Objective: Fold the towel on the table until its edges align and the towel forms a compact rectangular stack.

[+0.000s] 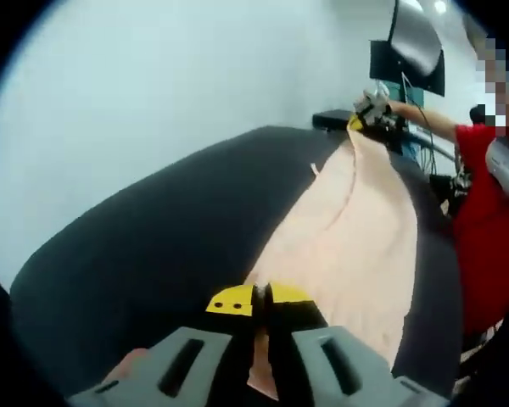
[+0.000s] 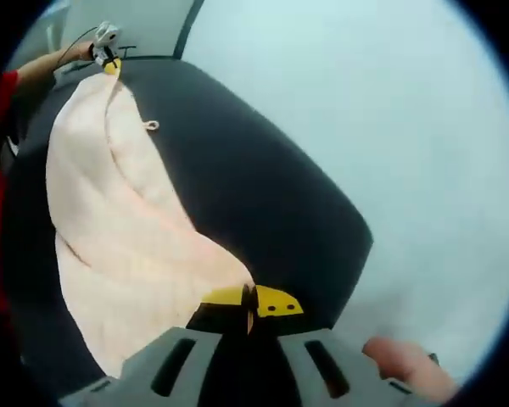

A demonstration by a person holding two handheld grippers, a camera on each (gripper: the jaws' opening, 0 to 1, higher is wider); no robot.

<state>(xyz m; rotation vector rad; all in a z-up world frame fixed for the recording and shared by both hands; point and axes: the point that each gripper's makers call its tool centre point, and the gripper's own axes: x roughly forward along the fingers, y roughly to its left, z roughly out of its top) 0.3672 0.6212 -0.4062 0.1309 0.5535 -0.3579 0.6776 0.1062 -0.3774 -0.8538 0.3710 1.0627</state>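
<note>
Left gripper [image 1: 260,298]: jaws clamped together on one end of the towel.
Right gripper [image 2: 248,302]: jaws clamped on the opposite towel end.
Towel [image 1: 356,229]: peach, stretched between both grippers, draped across the counter.
Counter [image 1: 178,237]: dark-covered, beneath the towel.
Person's red sleeve [image 1: 488,229]: beside the towel.

I see the towel [image 1: 348,237] as soft peach cloth, matt, with a fine woven grain, and it wrinkles between my left fingers [image 1: 237,302] and between my right fingers [image 2: 276,303]. The surface [image 2: 254,195] under it looks covered in dark matt fabric, smooth. The finger tips are yellow plastic, a little glossy, and behind them the bodies are grey matt plastic.
</note>
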